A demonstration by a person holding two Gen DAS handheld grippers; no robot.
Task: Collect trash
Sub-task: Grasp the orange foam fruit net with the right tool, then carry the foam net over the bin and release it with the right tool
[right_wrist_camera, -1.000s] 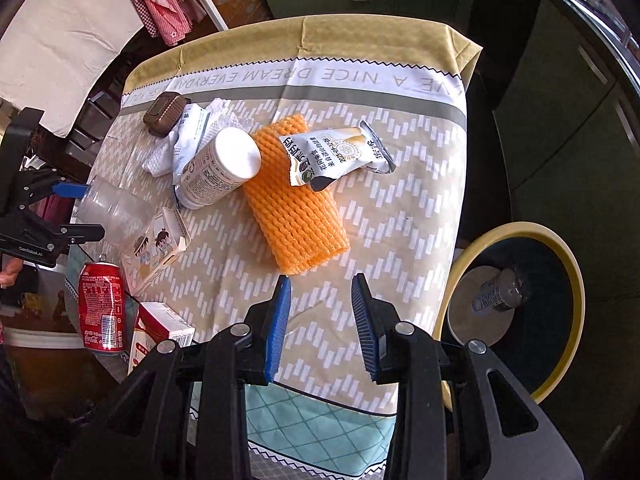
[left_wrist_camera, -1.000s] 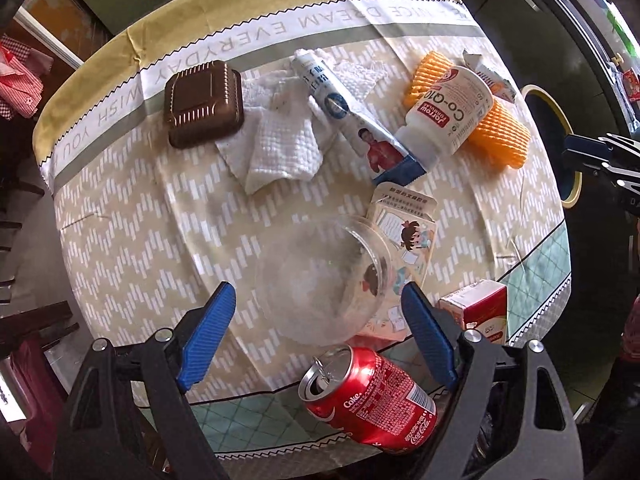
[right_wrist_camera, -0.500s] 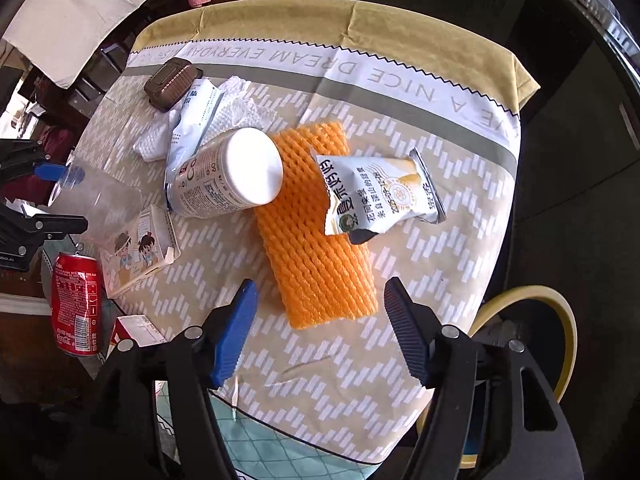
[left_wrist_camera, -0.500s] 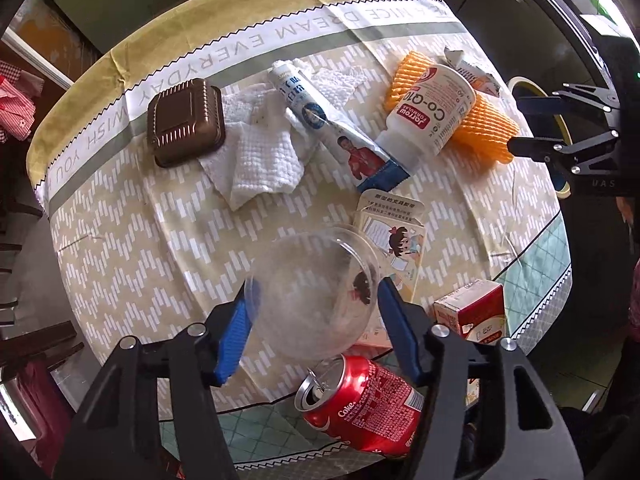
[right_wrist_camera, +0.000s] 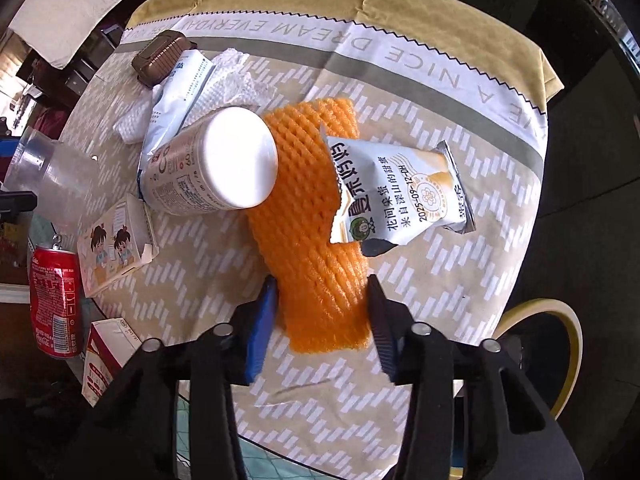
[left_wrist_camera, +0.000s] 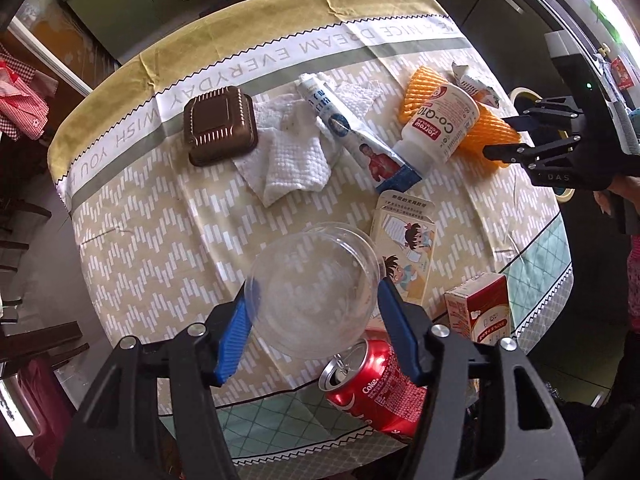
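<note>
My left gripper is shut on a clear plastic cup, blue pads pressing its two sides, over the near part of the table. The cup also shows at the left edge of the right wrist view. An orange foam net lies across the table's right half, under a white bottle and a torn snack wrapper. My right gripper is closing on the net's near end, pads touching both its edges. That gripper shows at the right in the left wrist view.
A red Coke can lies just below the cup. A cartoon-printed box and a red-and-white carton lie beside it. Farther back are a brown box, a white towel and a blue-white packet. A yellow-rimmed bin stands off the table's right edge.
My left gripper closed from wide open onto the clear cup. My right gripper moved in from the table's edge to the foam net, spread wide, then narrowed around the net's near end.
</note>
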